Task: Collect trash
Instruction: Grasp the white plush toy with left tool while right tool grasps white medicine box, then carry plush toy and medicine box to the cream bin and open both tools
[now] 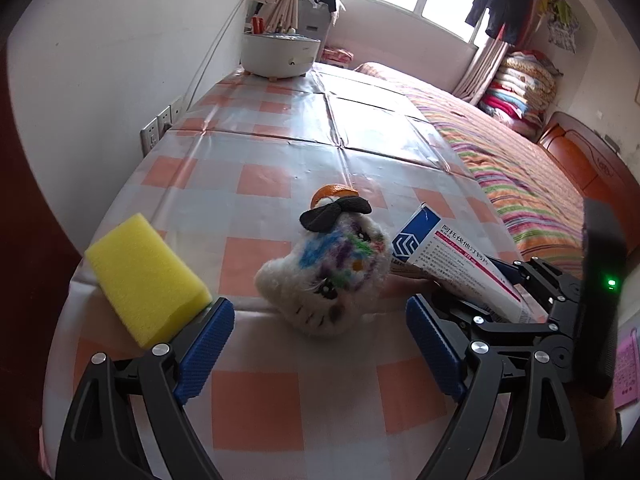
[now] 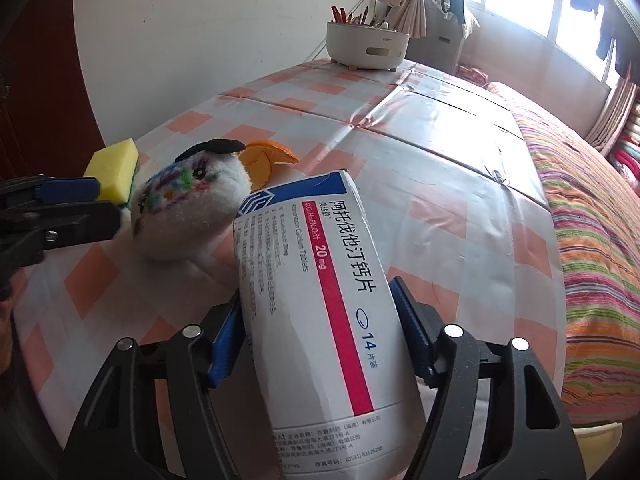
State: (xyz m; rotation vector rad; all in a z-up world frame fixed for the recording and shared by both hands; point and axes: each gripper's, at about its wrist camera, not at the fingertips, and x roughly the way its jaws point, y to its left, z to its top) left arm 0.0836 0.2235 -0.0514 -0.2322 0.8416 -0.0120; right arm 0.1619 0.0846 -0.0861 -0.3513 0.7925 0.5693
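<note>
A white medicine box (image 2: 320,300) with a blue corner and a red stripe sits between the blue pads of my right gripper (image 2: 316,304), which is shut on its two long sides. In the left wrist view the box (image 1: 448,256) juts out from the right gripper (image 1: 500,292), tilted up off the cloth. My left gripper (image 1: 320,308) stands open, one finger on each side of a white plush toy (image 1: 332,268) with coloured blotches and a black bow. An orange peel (image 1: 334,192) lies just behind the toy. A yellow sponge (image 1: 148,276) rests by the left finger.
The table (image 1: 256,400) wears an orange-and-white checked plastic cloth. A white pot of pens (image 1: 280,54) stands at its far end by the wall. A bed with a striped cover (image 1: 520,176) runs along the right edge. Wall sockets (image 1: 156,132) sit at the left.
</note>
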